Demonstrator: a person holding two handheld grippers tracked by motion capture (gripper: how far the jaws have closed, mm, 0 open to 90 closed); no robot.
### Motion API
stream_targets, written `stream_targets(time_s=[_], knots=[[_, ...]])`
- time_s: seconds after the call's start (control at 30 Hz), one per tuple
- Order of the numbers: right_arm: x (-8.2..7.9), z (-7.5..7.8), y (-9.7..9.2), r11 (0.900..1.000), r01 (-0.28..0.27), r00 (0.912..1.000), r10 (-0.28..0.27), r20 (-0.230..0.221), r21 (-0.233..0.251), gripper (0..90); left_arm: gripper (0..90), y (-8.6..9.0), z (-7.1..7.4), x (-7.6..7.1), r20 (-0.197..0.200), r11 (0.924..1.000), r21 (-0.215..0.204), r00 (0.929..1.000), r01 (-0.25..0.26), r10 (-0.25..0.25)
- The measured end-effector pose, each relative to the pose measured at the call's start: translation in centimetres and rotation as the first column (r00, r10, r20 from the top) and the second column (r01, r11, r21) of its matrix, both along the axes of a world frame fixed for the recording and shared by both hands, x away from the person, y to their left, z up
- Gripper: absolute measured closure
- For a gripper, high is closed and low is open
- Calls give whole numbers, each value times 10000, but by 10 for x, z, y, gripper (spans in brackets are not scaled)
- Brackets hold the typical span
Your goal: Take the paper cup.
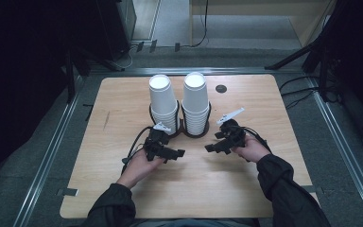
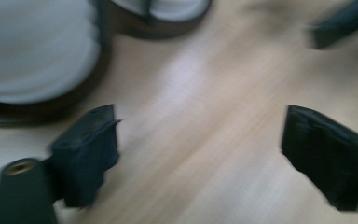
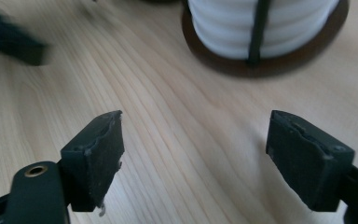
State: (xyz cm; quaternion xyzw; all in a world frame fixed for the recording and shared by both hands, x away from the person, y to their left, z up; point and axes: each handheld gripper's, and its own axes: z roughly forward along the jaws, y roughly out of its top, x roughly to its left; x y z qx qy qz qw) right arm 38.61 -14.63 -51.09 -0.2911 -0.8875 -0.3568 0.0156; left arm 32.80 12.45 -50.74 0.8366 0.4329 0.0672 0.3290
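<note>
Hovering open and empty over the tabletop [image 1: 123, 94], both tongs are facing light, crushable paper cup stacks [image 1: 163, 101], best pinched gently near a rim.

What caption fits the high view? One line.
Two open grippers, left and right, above the table before two cup stacks.

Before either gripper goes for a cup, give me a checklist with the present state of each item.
1. Left gripper open, nothing between its fingers: ok.
2. Right gripper open and empty: ok.
3. Left cup stack upright in the black holder: ok.
4. Right cup stack upright in its ring: ok.
5. Bare table between grippers and stacks: ok.
6. Top cups loose enough to lift singly: cannot tell.
</note>
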Motion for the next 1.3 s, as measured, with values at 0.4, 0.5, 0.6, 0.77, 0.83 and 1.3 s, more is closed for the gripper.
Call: stream_targets(time_s=[0.4, 0.5, 0.6, 0.77, 0.83, 1.3], knots=[[-7, 26, -3, 9908, 7, 10000, -13, 47, 1353, 155, 403, -10, 23, -13, 1164, 9778, -249, 9720, 2082, -2040], [-10, 31, -6, 9904, 146, 9991, -198, 371, 1376, 212, 413, -10, 24, -11, 1155, 9798, -257, 9742, 1981, -1940], [-14, 35, -7, 9898, 148, 9981, -230, 569, 1419, 233, 427, -9, 25, -7, 1075, 9795, -546, 9764, 1941, -1875], [-18, 39, -7, 9914, -7, 9975, -85, 700, 1306, 301, 489, -8, 28, -5, 1082, 9778, -763, 9765, 1953, -1866], [-19, 41, -7, 9903, -37, 9977, -59, 682, 1389, 311, 516, -7, 29, -4, 1050, 9760, -869, 9760, 1999, -1905], [-20, 47, -15, 9899, 37, 9986, -112, 524, 1416, 442, 516, 1, 34, 1, 1060, 9778, -1181, 9812, 1733, -1611]])
